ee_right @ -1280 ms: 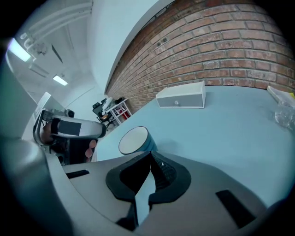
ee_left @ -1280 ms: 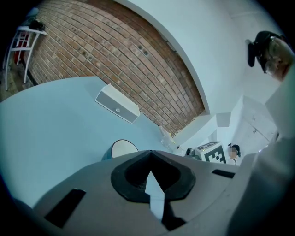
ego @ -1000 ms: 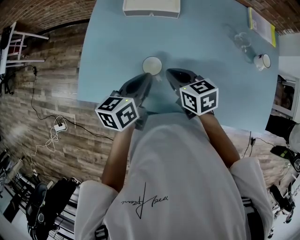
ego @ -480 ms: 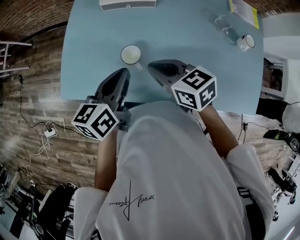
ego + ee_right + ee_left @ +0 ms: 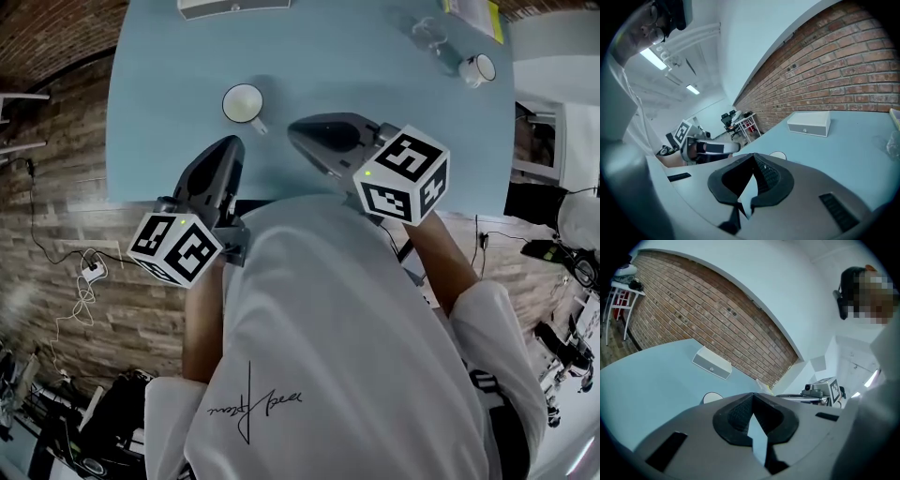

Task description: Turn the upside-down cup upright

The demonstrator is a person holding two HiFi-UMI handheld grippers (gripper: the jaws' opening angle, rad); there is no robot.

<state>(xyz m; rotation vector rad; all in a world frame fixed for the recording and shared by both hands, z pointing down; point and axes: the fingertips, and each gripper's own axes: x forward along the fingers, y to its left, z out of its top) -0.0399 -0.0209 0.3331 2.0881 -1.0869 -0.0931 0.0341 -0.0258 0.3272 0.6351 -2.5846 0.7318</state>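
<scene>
Two hand-held grippers hang over the near part of a light blue table, seen from above the person's head. The left gripper and the right gripper both point away from the person, toward the table's far side. Each gripper's own view shows its jaws clenched tip to tip, with nothing between them.

A white cup stands on the table just beyond the left gripper's tip and to the left of the right gripper's tip. It touches neither, and its handle points back toward the person's right. From above it shows a pale round face with a thin darker rim. This looks like its open mouth, though it is too small in the picture to be sure.

A white box sits at the table's far edge. Well to the right, near the far corner, are a second white mug, a clear glass item and a yellow-green booklet. The person wears a white shirt.
</scene>
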